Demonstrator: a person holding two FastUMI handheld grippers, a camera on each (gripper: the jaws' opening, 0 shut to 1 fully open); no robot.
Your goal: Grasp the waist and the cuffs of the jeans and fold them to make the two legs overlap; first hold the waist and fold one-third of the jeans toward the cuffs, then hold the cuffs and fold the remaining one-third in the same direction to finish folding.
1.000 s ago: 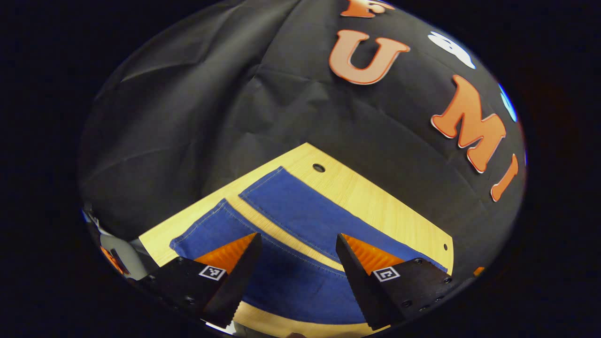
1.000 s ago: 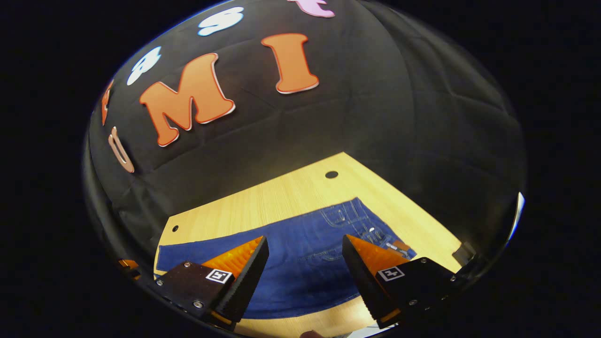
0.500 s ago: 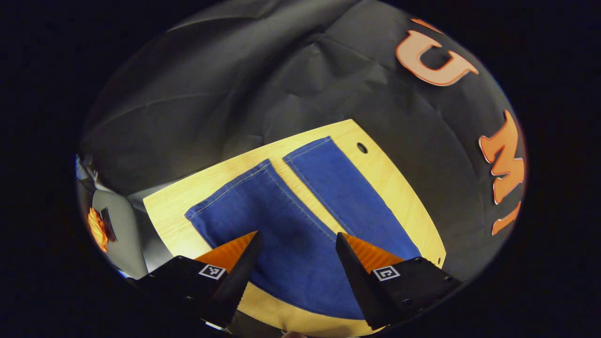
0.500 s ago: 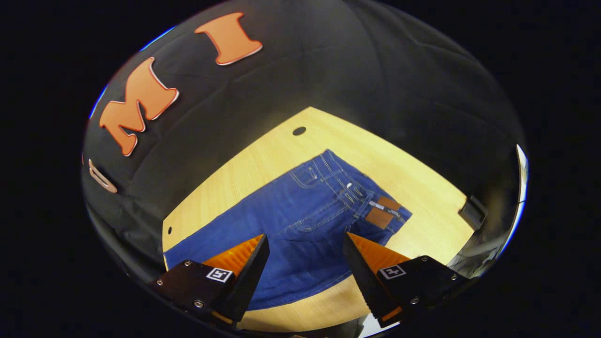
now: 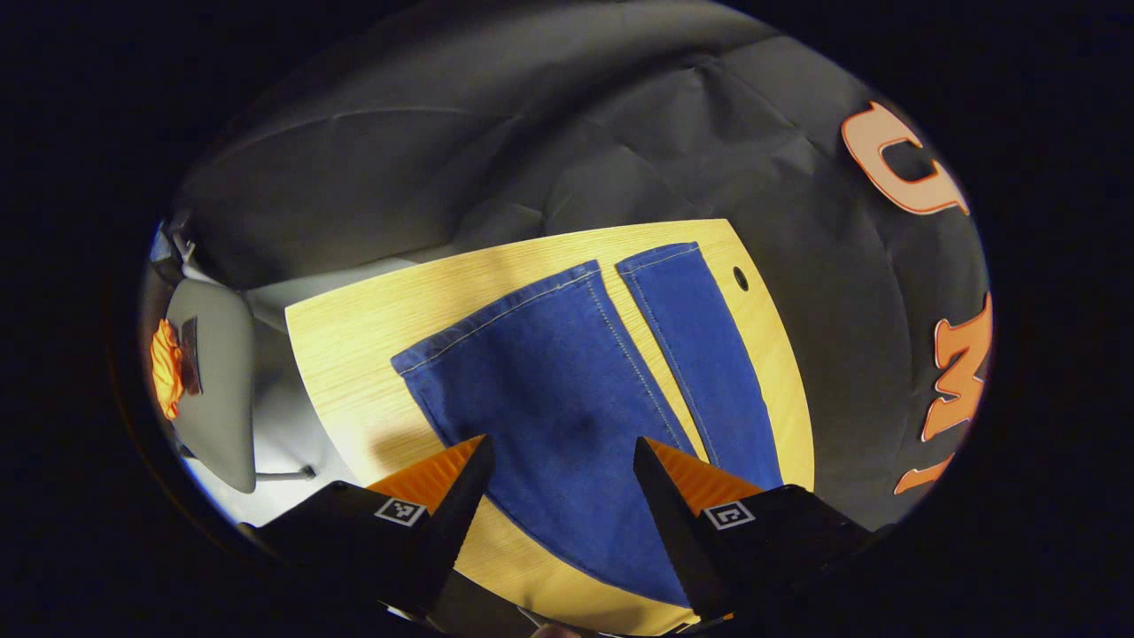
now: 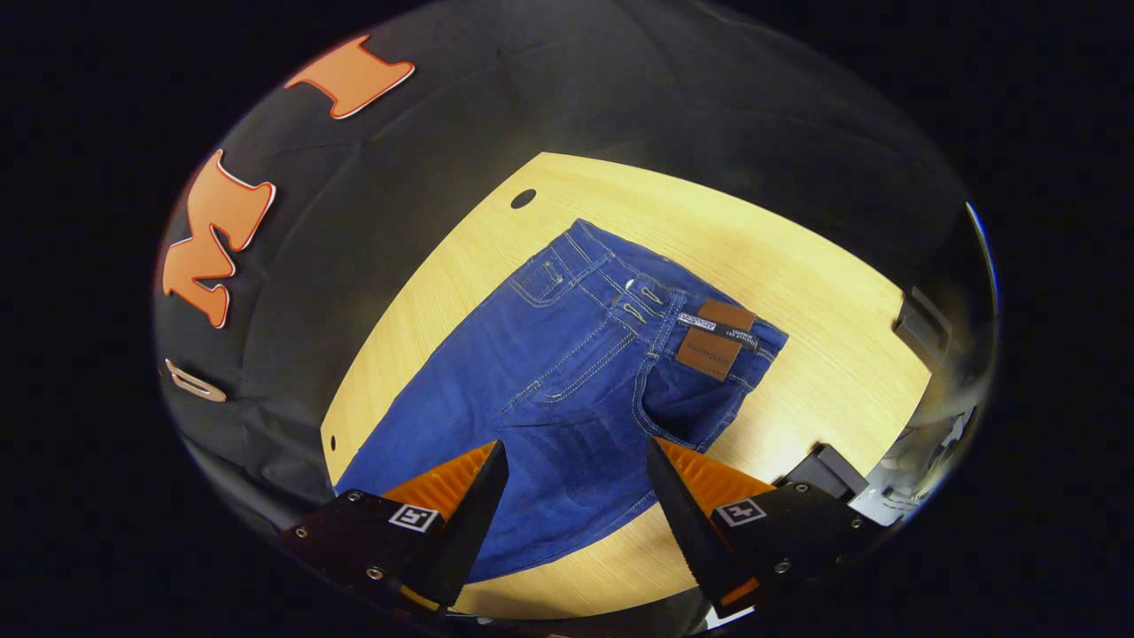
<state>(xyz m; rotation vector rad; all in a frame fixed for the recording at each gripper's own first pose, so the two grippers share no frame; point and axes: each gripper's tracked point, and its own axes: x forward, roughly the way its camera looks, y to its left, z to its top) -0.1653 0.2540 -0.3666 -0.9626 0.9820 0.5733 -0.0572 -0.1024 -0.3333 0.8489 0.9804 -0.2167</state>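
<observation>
Blue jeans lie flat on a light wooden table (image 5: 354,354). In the left gripper view the two legs (image 5: 567,390) run side by side, split by a narrow gap, with the cuffs (image 5: 505,315) at the far end. My left gripper (image 5: 560,461) hovers open above the nearer leg. The right gripper view takes in the waist (image 6: 656,301), with a brown patch (image 6: 713,341) and the seat of the jeans (image 6: 567,372). Above the hip area my right gripper (image 6: 576,465) is open, with nothing between its fingers.
A grey chair (image 5: 208,381) stands off the table's end in the left gripper view. Small dark clamps (image 6: 921,323) sit at the table edge in the right gripper view. Round holes (image 5: 741,279) mark the table's far corners. Black cloth walls close in behind.
Both grippers have risen and swung outward: the left view now takes in the cuffs and the chair, the right view the whole waist. Neither has touched the jeans.
</observation>
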